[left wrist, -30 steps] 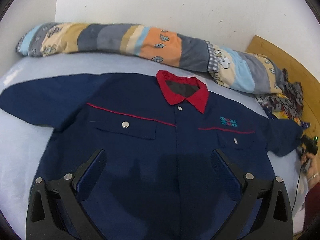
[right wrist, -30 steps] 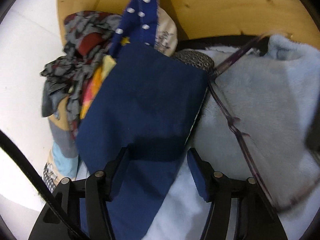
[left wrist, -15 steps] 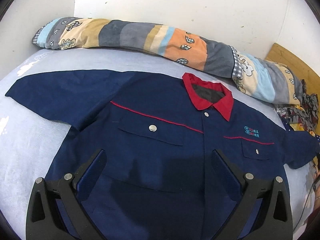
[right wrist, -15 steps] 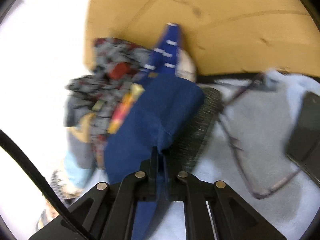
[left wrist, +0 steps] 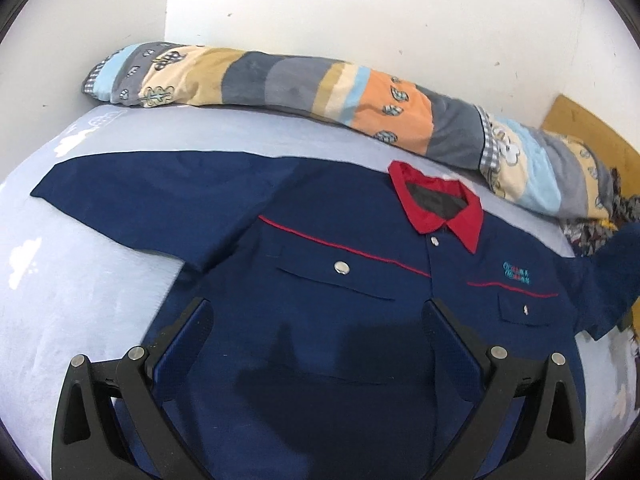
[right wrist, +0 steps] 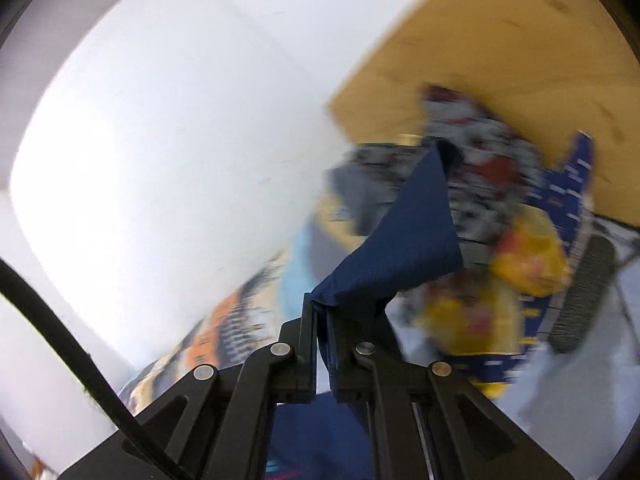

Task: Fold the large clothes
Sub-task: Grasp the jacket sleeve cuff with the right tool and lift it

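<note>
Fabric's light, limp: navy cotton work shirt w/ red collar. Right gripper pinching its sleeve cuff; left gripper spread, empty. Grab other cuff next.

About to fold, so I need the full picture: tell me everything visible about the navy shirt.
The navy shirt lies face up and buttoned on the pale blue bed sheet, woven-looking, with a red collar, red chest piping, two snap-flap pockets and a small teal logo. One sleeve lies spread flat; the other sleeve is lifted, pinched in the right gripper. The open left gripper is above its front.
</note>
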`<state>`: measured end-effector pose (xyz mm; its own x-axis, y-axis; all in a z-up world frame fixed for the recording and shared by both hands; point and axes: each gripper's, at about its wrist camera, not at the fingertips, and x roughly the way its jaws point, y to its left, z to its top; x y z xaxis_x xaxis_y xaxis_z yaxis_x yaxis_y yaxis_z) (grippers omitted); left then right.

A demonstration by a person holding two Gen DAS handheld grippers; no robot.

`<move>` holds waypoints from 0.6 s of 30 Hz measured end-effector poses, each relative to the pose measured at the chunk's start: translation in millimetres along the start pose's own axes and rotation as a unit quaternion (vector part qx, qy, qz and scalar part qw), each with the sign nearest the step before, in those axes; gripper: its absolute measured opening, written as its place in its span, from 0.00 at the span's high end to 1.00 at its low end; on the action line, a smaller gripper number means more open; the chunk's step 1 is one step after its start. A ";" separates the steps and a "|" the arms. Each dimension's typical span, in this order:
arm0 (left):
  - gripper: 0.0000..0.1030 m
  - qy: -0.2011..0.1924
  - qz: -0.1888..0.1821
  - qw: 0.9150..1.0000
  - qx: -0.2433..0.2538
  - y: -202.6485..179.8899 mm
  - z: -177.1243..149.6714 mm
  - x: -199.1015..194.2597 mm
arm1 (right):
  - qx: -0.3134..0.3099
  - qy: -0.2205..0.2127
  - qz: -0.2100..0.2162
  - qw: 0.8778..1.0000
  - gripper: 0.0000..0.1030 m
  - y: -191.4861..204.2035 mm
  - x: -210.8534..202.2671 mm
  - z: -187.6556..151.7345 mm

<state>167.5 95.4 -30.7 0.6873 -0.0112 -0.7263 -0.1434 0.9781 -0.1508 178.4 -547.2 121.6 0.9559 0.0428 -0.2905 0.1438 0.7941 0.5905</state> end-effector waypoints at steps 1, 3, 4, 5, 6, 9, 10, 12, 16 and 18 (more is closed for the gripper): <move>0.00 -0.003 -0.001 1.000 -0.002 3.0 0.4 -3.4 | -0.014 0.004 0.018 1.000 0.95 30.2 2.5 0.9; 0.00 -0.010 0.000 1.000 -0.005 9.9 2.6 -10.8 | -0.041 0.010 0.043 0.998 0.95 82.7 7.3 -1.7; 0.00 -0.014 0.000 1.000 -0.007 14.8 4.2 -15.6 | -0.057 0.015 0.058 0.997 0.95 112.1 9.0 -5.4; 0.00 -0.016 -0.003 1.000 -0.011 19.8 5.8 -20.2 | -0.068 0.019 0.072 0.995 0.95 135.8 11.8 -9.6; 0.00 -0.017 -0.005 1.000 -0.015 24.1 6.9 -23.3 | -0.082 0.023 0.087 0.993 0.95 164.6 14.9 -16.3; 0.00 -0.022 -0.006 0.999 -0.032 41.1 9.2 -32.4 | -0.125 0.046 0.132 0.982 0.95 247.5 24.2 -51.3; 0.00 -0.022 -0.005 0.999 -0.036 47.8 9.8 -34.8 | -0.140 0.057 0.141 0.978 0.95 273.1 29.8 -69.0; 0.00 -0.024 -0.001 0.999 -0.045 59.9 11.0 -39.5 | -0.162 0.084 0.162 0.970 0.95 311.6 43.9 -107.2; 0.00 -0.036 0.005 0.997 -0.066 86.1 15.0 -53.0 | -0.203 0.155 0.180 0.950 0.95 368.4 87.9 -217.2; 0.00 -0.039 0.011 0.997 -0.072 95.9 16.2 -56.8 | -0.227 0.195 0.173 0.938 0.95 388.0 114.0 -288.9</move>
<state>126.3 193.1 6.9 0.7356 0.0323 -0.6766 -0.2566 0.9377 -0.2342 269.2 -59.0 100.1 0.7459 0.4944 -0.4463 -0.3664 0.8641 0.3450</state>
